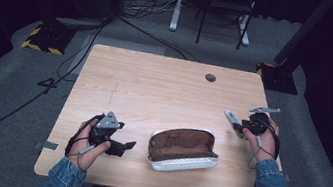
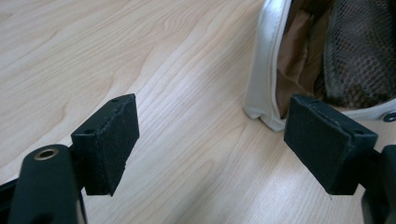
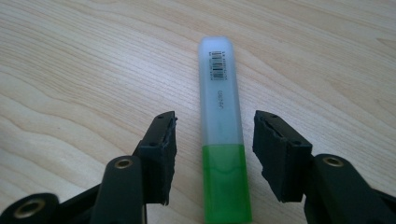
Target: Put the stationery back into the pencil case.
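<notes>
High view, L to R: left gripper (image 1: 128,144) sits lower left of frame on the wooden table (image 1: 155,86), held in the person's left hand (image 1: 89,149), jaws pointing toward frame right at the pouch (image 1: 183,149). Pouch is at lower centre, unzipped, white outside w/ brown lining, lying on its side. Right gripper (image 1: 239,128) is at mid right in the right hand (image 1: 263,139), jaws toward upper left, w/ the highlighter (image 1: 231,118) just in front of it on the tabletop.

Left gripper view: left gripper (image 2: 210,144) jaws wide apart, nothing btwn them but bare wood; pouch (image 2: 266,70) at upper right of frame, its white edge just beyond the right-hand jaw, mesh pocket inside.

Right gripper view: right gripper (image 3: 215,154) jaws part open, either side of the highlighter (image 3: 222,130) at frame centre. Pads not touching it; gap each side. Highlighter lies flat on the table (image 3: 70,70), green end near bottom of frame, frosted cap w/ barcode pointing to top.
</notes>
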